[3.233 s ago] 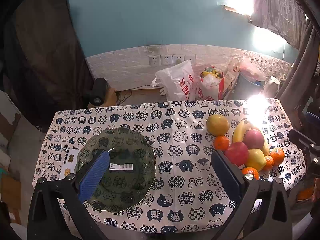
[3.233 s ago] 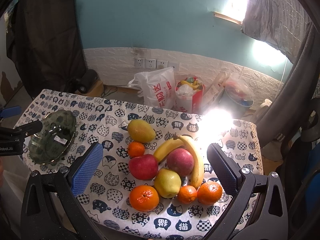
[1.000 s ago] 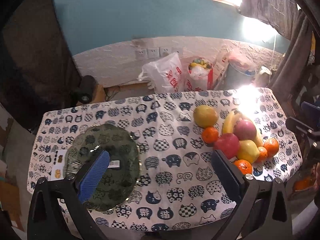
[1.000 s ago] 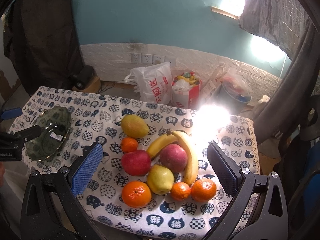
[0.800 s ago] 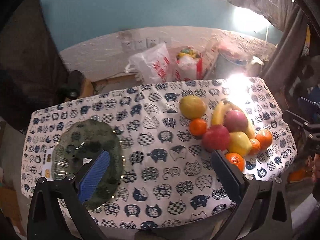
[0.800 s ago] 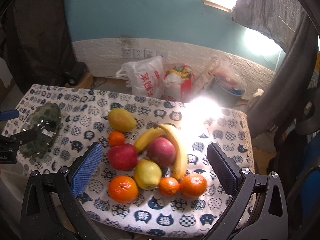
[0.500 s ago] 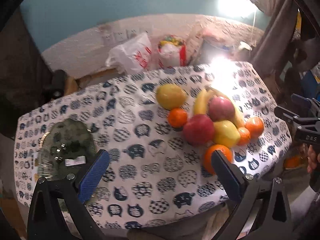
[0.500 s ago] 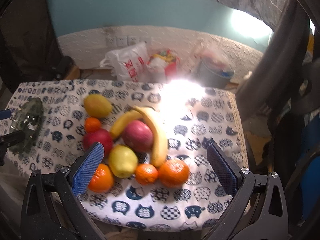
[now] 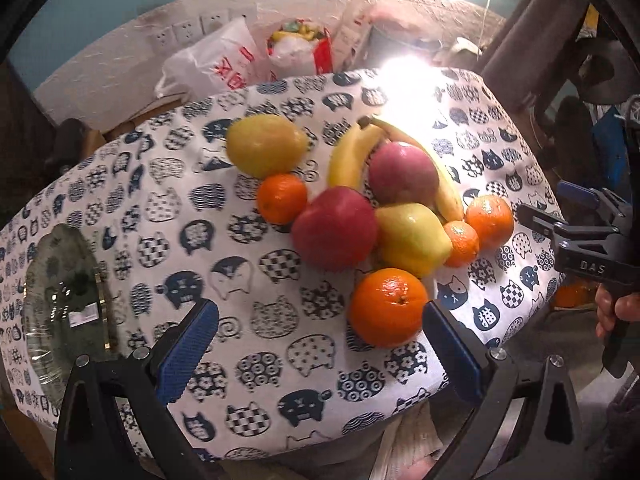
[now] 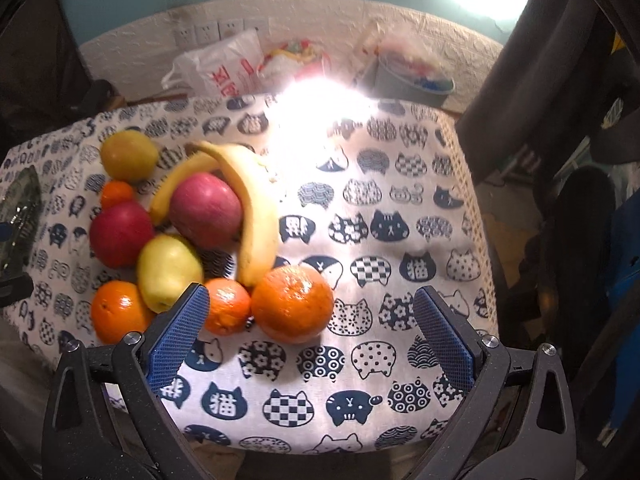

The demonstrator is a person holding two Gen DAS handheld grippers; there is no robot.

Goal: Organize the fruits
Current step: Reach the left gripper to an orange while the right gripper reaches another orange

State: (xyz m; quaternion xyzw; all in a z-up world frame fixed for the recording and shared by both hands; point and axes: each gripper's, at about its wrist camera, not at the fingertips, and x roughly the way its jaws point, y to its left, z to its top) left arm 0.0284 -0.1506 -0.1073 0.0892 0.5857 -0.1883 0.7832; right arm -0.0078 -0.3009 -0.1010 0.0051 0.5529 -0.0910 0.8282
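A pile of fruit lies on the cat-print tablecloth (image 9: 248, 360): two bananas (image 9: 348, 156), two red apples (image 9: 334, 226), a yellow-green pear (image 9: 412, 238), a yellow mango (image 9: 264, 144) and several oranges. A green glass plate (image 9: 64, 300) sits at the table's left end. My left gripper (image 9: 320, 352) is open and empty, with a large orange (image 9: 386, 306) just ahead of its right finger. My right gripper (image 10: 312, 340) is open and empty, with a large orange (image 10: 292, 304) just ahead between its fingers and a small orange (image 10: 226, 310) by its left finger.
Plastic bags (image 9: 224, 64) and a bin (image 10: 412, 76) stand on the floor behind the table by the wall. A bright glare (image 10: 320, 104) covers the table's far edge. The right gripper's body (image 9: 592, 248) shows at the table's right end.
Both grippers have swung right and moved closer to the fruit pile. The plate has slid to the left edge of both views. Both grippers stay open.
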